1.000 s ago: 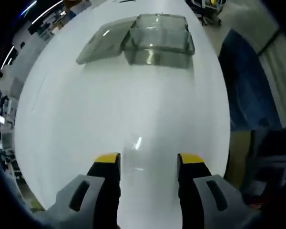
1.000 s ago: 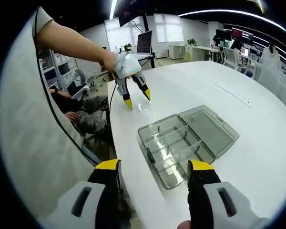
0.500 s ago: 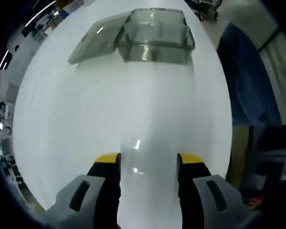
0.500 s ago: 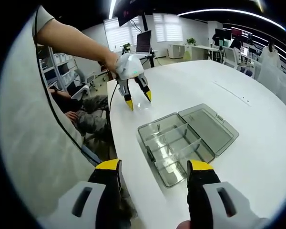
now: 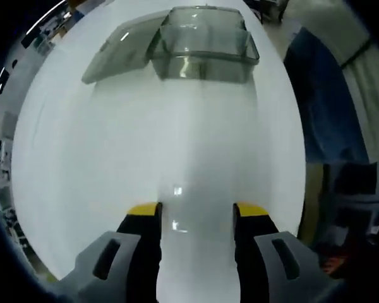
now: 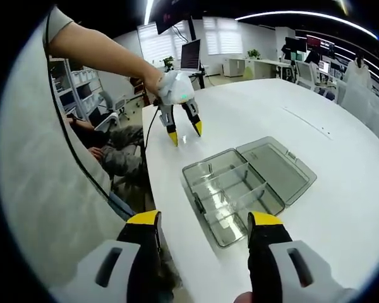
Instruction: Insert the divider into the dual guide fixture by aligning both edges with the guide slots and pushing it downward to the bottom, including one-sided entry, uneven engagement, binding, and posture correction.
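A clear plastic box (image 6: 230, 192) with inner partitions sits on the white table (image 6: 341, 208), its lid (image 6: 279, 165) folded open beside it. In the left gripper view the box (image 5: 205, 41) lies far ahead and the lid (image 5: 117, 50) is to its left. A small transparent divider (image 5: 178, 208) lies flat on the table, visible mostly as glints between my left gripper's jaws. My left gripper (image 5: 197, 211) is open around it; whether it touches is unclear. From the right gripper view, the left gripper (image 6: 184, 132) points down at the table, beyond the box. My right gripper (image 6: 204, 221) hangs open above the box's near end, holding nothing.
A person's bare arm (image 6: 95, 53) holds the left gripper. The table edge (image 6: 153, 189) runs left of the box, and a seated person's legs (image 6: 117, 158) are beyond it. Desks, monitors and chairs stand in the background.
The left gripper has shifted slightly to the right in the right gripper view and tipped further toward the table. The box and the right gripper have stayed put.
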Demonstrator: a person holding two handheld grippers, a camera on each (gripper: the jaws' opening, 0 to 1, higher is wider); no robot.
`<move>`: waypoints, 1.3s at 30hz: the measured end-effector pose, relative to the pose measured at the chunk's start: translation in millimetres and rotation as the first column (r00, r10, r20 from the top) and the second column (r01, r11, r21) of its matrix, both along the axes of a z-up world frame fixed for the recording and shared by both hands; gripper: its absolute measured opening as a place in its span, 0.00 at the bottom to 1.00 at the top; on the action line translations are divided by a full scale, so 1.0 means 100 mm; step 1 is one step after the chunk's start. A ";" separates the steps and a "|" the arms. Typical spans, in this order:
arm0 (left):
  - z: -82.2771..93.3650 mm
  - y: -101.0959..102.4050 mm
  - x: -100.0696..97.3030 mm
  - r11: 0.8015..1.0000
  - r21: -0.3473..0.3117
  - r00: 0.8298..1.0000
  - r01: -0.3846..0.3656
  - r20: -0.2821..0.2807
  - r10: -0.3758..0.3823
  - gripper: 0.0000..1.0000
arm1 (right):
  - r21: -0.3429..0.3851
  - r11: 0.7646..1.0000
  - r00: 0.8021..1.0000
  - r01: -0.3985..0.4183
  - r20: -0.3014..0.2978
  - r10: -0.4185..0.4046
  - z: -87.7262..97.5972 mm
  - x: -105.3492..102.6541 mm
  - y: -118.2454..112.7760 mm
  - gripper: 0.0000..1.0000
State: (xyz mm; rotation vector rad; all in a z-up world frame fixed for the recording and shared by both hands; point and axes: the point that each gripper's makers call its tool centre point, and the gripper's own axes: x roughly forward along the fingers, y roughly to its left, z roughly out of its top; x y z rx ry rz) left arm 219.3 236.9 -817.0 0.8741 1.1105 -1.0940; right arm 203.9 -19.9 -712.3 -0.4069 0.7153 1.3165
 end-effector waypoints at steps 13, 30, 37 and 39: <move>0.00 0.02 0.01 1.000 0.008 1.000 0.004 0.000 -0.004 0.37 | 0.006 1.000 1.000 0.004 -0.001 -0.004 0.00 0.00 0.01 0.51; 0.01 0.04 0.02 0.998 0.031 0.999 -0.047 -0.001 0.047 0.28 | 0.013 1.000 1.000 0.000 0.007 0.000 0.03 -0.02 0.04 0.50; 0.00 0.01 0.00 0.998 0.013 0.998 -0.068 -0.004 0.068 0.27 | 0.015 1.000 1.000 -0.004 0.009 0.003 0.03 -0.01 0.04 0.50; 0.02 -0.02 -0.02 0.997 0.002 0.997 -0.077 -0.001 0.077 0.27 | 0.014 1.000 1.000 -0.006 0.009 0.006 0.03 -0.01 0.04 0.50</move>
